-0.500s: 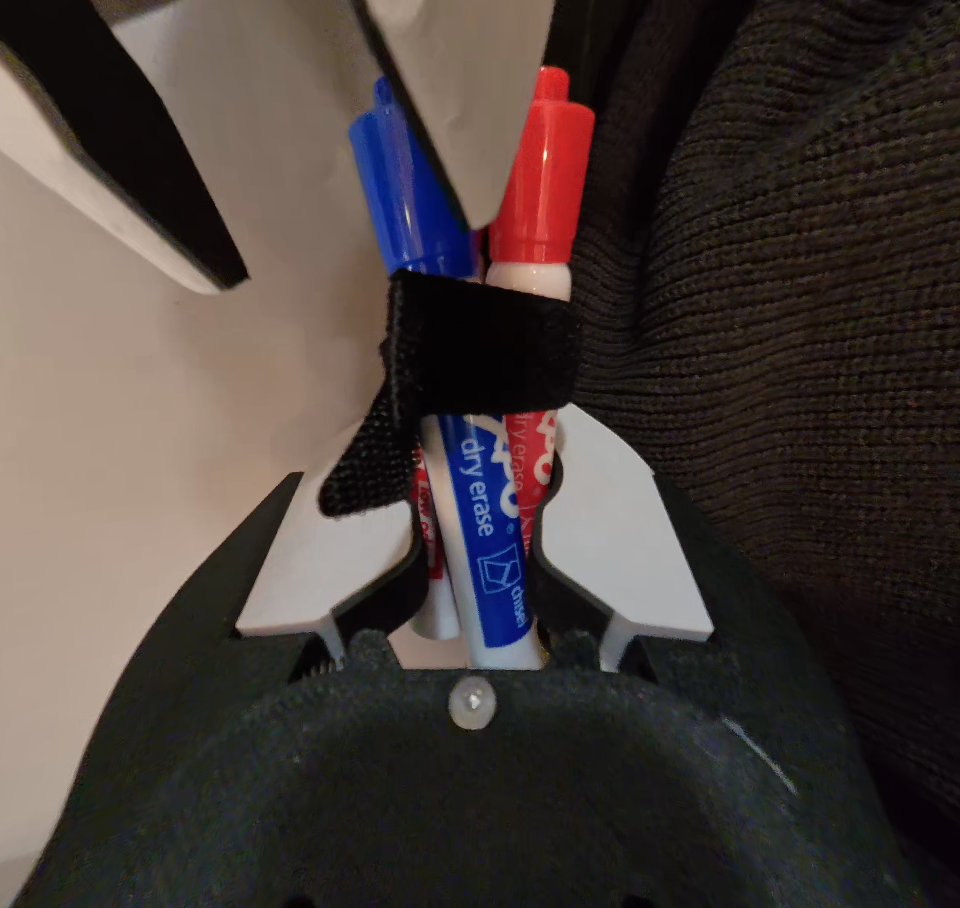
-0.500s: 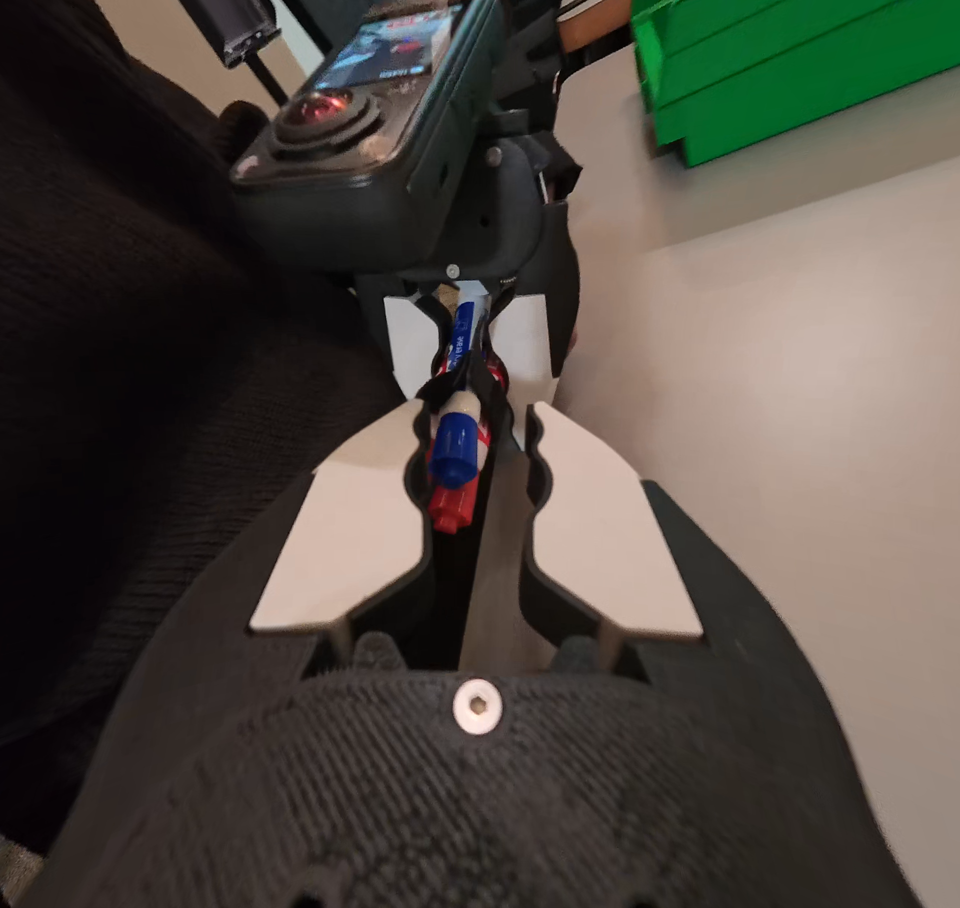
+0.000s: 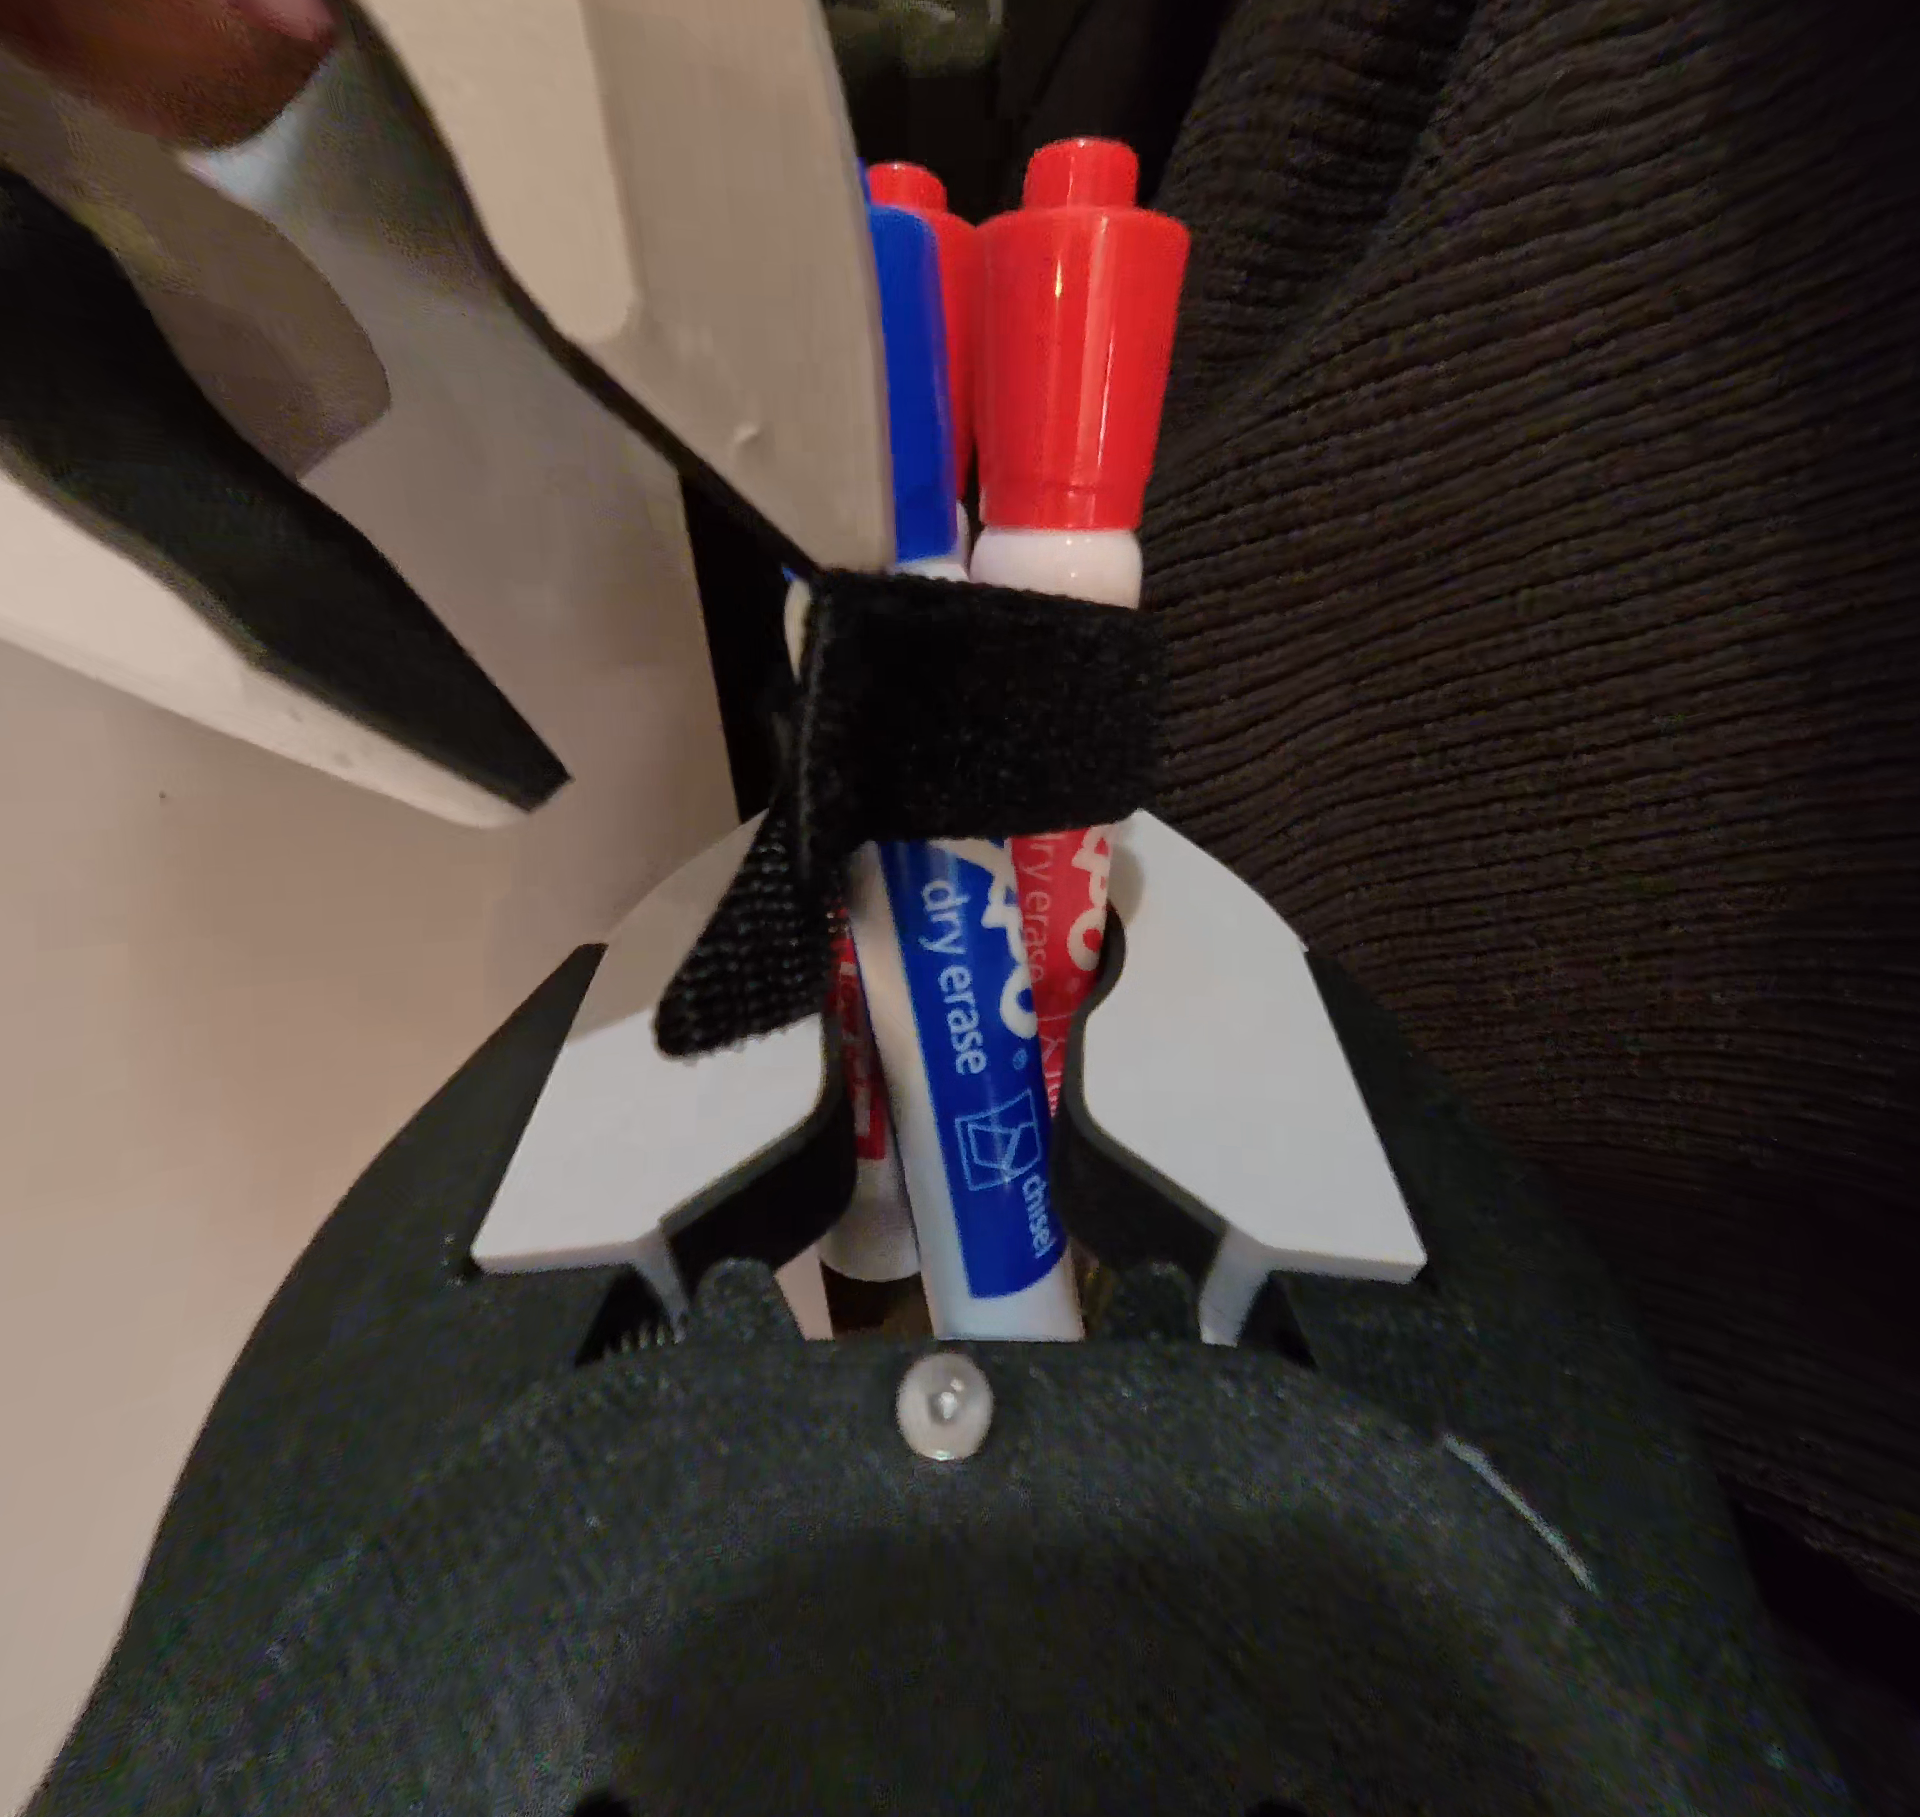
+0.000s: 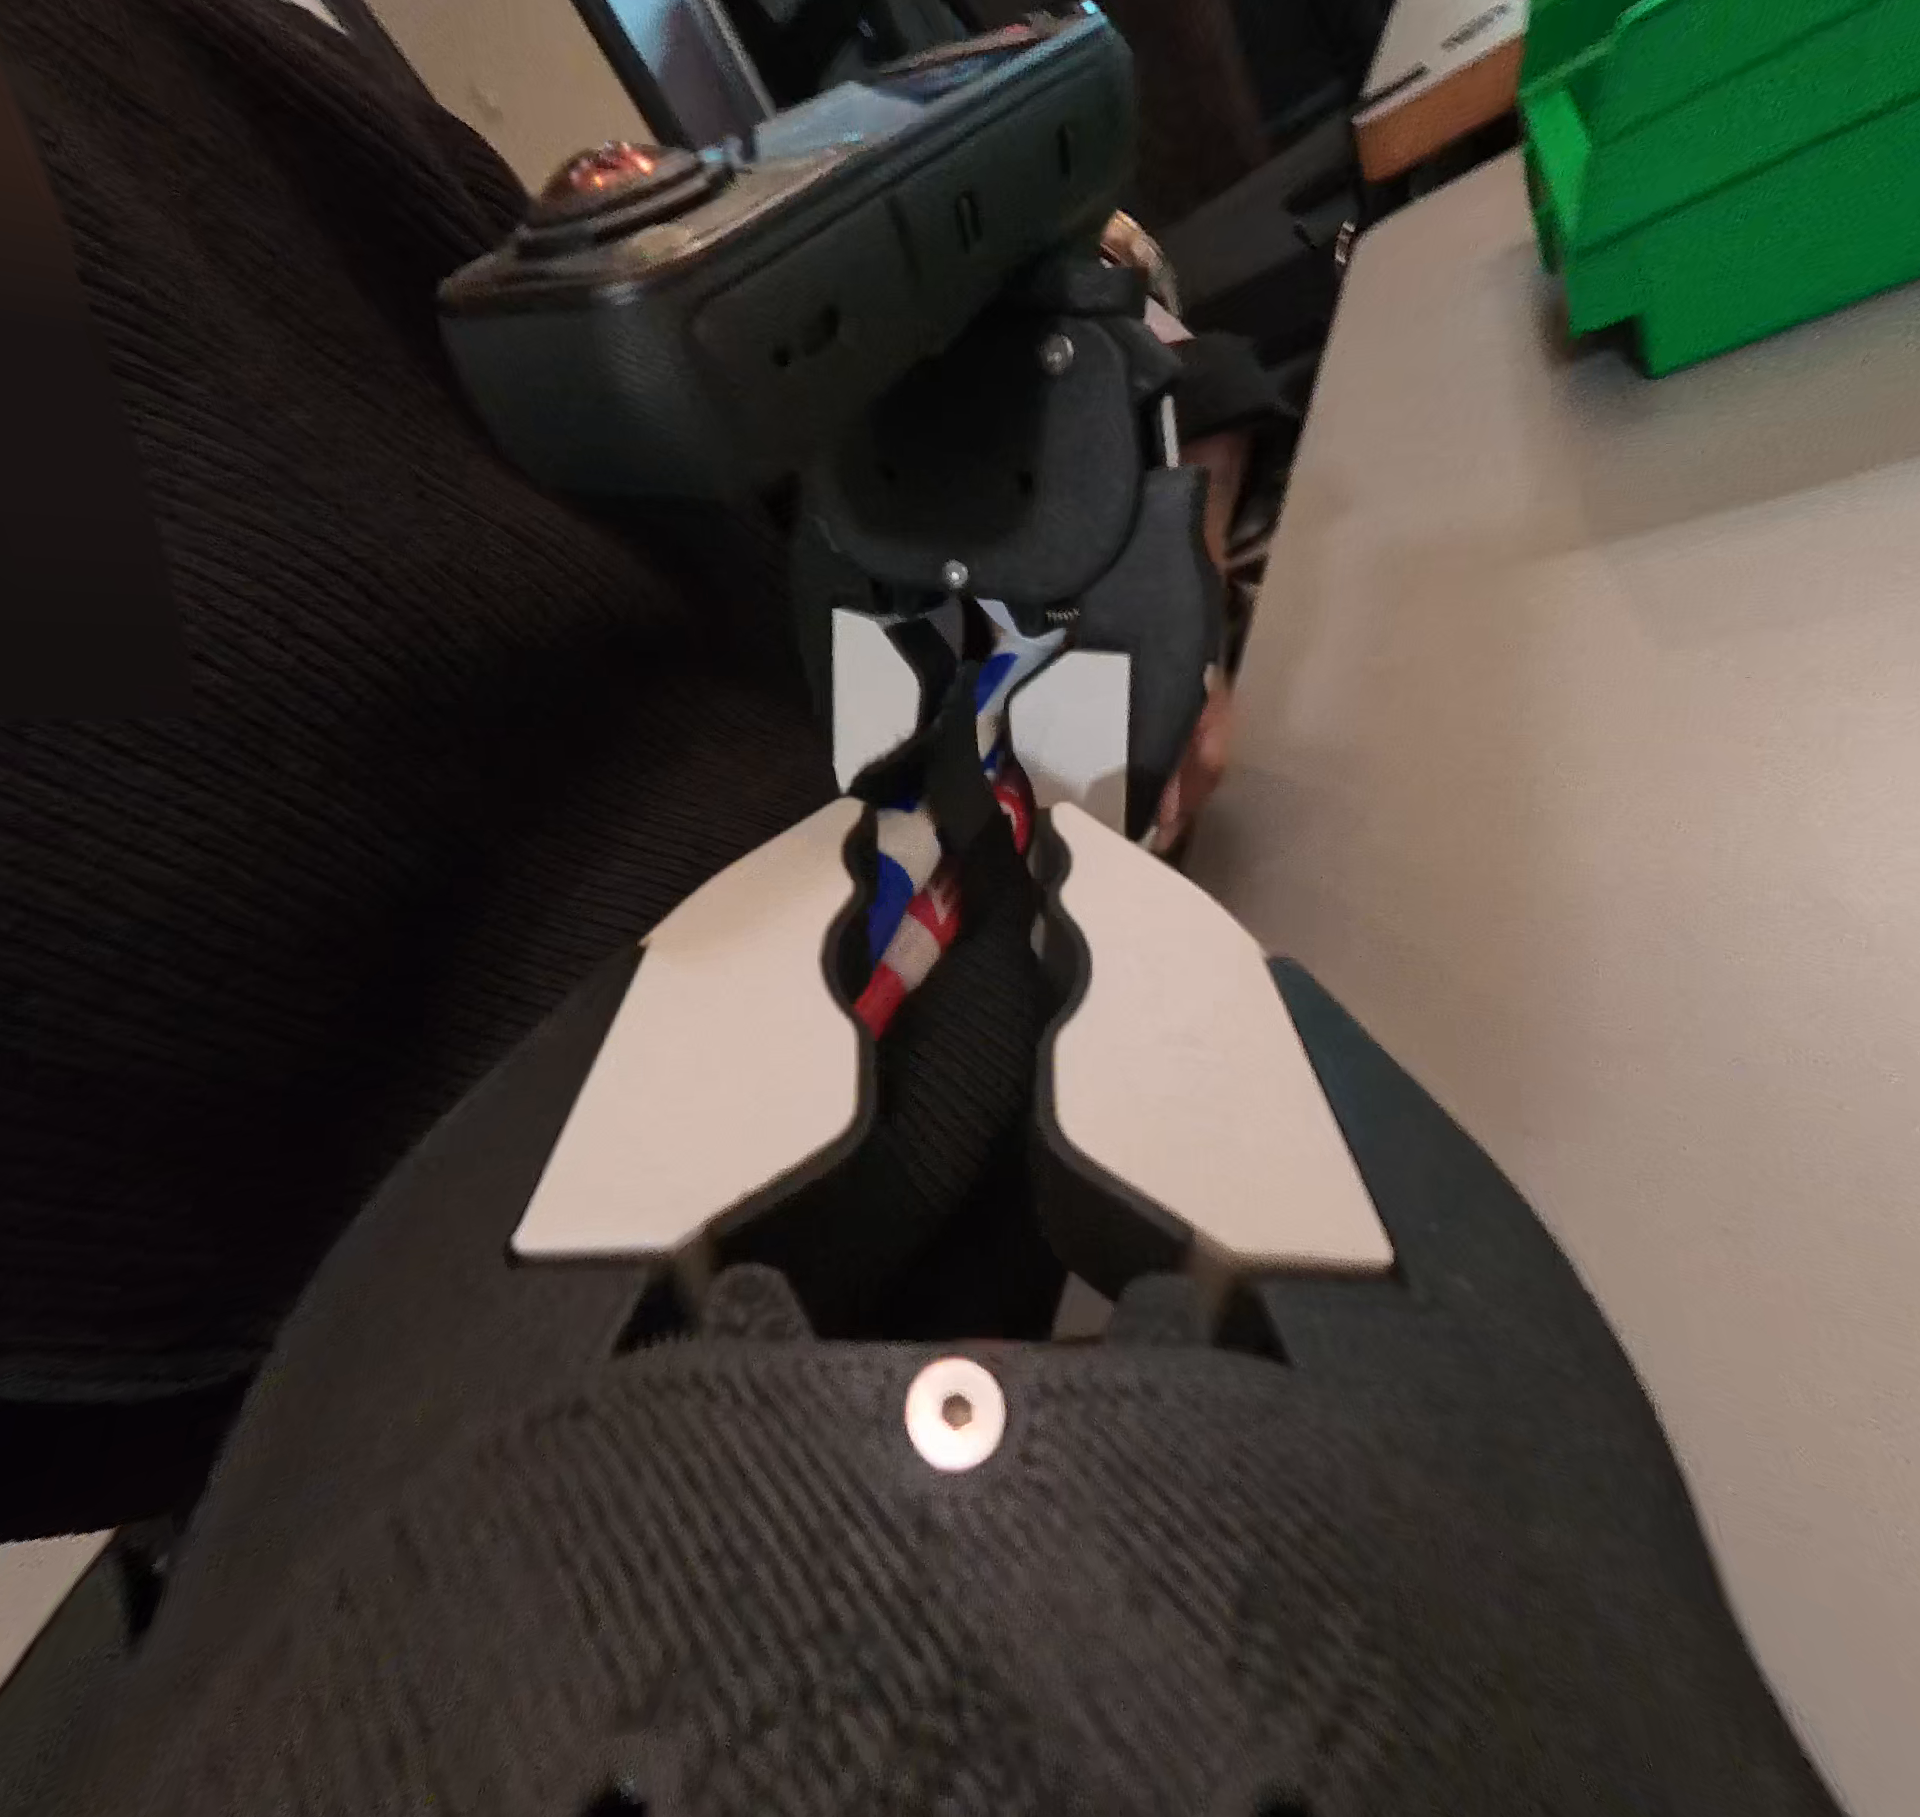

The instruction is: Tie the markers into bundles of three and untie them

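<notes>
In my left wrist view, my left gripper (image 3: 961,998) has its jaws drawn in tight on a bundle of markers (image 3: 987,936), which sticks out forward between the two white fingers. The bundle holds a blue-capped marker and at least two red-capped ones. A black hook-and-loop strap (image 3: 966,718) wraps around the barrels just below the caps, its loose end hanging to the left. My right gripper (image 3: 665,479) comes in from the upper left, one white finger lying against the blue cap. A dark ribbed knit garment (image 3: 1538,624) fills the right side, and a pale tabletop (image 3: 260,1040) lies to the left.

In my right wrist view, the right gripper's jaws stand narrowly apart around the cap end of the bundle. Whether the pads press on it I cannot tell, as the picture is blurred there. Straight ahead, the left gripper faces me with a black camera (image 4: 790,313) mounted on top. The knit garment covers the left side. Green plastic bins (image 4: 1725,136) sit on the tabletop at the far right.
</notes>
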Available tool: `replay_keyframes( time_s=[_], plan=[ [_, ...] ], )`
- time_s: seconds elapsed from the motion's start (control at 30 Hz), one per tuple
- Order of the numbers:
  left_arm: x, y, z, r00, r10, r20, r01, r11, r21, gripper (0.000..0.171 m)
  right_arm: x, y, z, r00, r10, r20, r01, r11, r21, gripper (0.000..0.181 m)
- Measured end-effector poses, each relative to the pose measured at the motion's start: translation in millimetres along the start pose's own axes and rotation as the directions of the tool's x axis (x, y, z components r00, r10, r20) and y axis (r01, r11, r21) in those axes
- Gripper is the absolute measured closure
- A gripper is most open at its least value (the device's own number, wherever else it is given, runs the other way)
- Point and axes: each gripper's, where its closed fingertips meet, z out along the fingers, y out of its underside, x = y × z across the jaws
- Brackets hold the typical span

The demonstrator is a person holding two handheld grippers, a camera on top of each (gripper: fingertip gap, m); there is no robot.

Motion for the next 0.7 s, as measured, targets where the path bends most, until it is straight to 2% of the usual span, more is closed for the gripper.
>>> replay_keyframes(
  time_s=[0.17,0.33,0.47,0.7],
  plan=[
    [20.3,-16.8,-4.8,0.996,0.059,-0.070,-0.054,0.996,0.067,0.128,-19.1,-11.8,2.9,0.984,0.032,0.176,-0.050,0.994,0.100,0.148],
    [31.1,-24.7,-6.4,0.991,0.091,-0.097,-0.083,0.993,0.087,0.128,-43.1,-23.5,4.9,0.931,0.051,0.360,-0.114,0.981,0.157,0.140],
    [36.0,-27.9,-5.7,0.988,0.105,-0.111,-0.095,0.991,0.093,0.128,-49.8,-20.1,11.7,0.917,0.063,0.393,-0.123,0.984,0.130,0.135],
    [47.1,-36.1,-7.6,0.980,0.137,-0.145,-0.120,0.985,0.123,0.126,-62.4,-18.9,15.7,0.873,0.094,0.479,-0.163,0.981,0.105,0.145]
  ],
)
